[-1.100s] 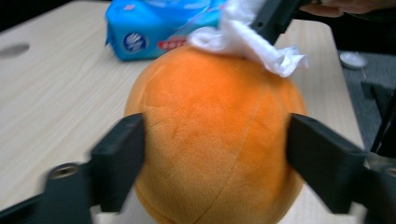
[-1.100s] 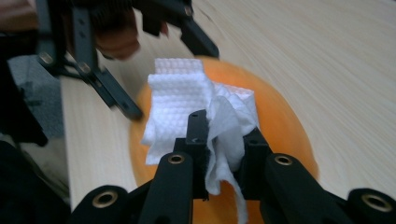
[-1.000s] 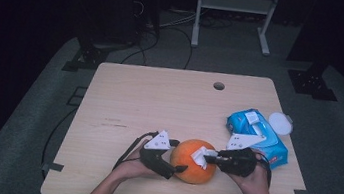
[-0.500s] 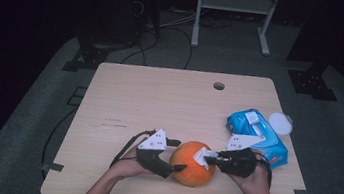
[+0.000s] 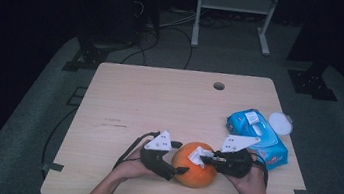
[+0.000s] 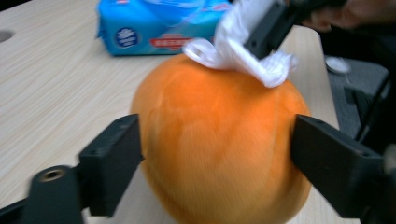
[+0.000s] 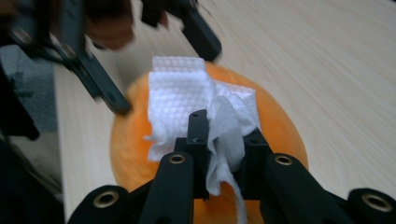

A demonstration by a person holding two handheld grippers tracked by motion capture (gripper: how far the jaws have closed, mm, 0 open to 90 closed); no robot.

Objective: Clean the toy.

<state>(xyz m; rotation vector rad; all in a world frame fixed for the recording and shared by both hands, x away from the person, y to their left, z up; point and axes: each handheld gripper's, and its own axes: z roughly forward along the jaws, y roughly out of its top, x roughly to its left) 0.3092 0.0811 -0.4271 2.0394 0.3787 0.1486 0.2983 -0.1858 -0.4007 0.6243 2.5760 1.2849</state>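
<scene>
— Near the front edge of the worktop [image 5: 159,100], what sits between the hands?

— An orange fruit [image 5: 195,164], resting on the wood. The left gripper [image 5: 178,157] straddles it with its jaws spread wide, one on each flank; they have just been opening a little, and the blur makes it hard to say whether the pads quite touch the skin.

— And the right gripper [image 5: 204,157]?

— Nearly closed, pinching a crumpled white wipe [image 7: 201,112] that lies against the top of the fruit.

— Anything else?

— A blue wipe pack [image 5: 257,136] lies just beyond the right hand, with a white lid [image 5: 280,123] beside it.
</scene>
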